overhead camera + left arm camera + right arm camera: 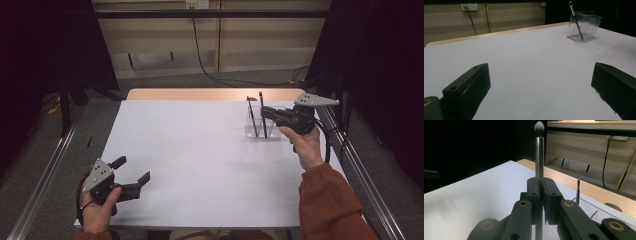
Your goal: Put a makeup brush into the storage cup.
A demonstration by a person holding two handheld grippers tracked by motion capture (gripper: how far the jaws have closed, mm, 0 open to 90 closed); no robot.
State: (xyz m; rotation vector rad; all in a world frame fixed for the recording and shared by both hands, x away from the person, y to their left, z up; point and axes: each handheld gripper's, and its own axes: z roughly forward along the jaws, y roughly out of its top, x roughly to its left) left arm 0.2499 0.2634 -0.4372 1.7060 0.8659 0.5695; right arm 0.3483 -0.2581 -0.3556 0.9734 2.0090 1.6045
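My right gripper (264, 112) is at the far right of the white table (200, 150), shut on a make-up brush (261, 107) that it holds upright over a clear plastic holder (272, 131). In the right gripper view the jaws (541, 181) are pinched on the brush's silver stem (539, 155), with the bristles on top. A second, thinner brush (252, 117) leans inside the holder. My left gripper (135, 168) rests low at the near left corner, open, with nothing between its jaws. In the left gripper view the holder (589, 25) with the leaning brush (576, 21) stands far off.
A wooden strip (210, 94) runs along the table's far edge. Metal rails (357, 170) flank the table on both sides. A black cable (205, 65) trails over the floor behind, and a person's orange sleeve (327, 200) comes in at the lower right.
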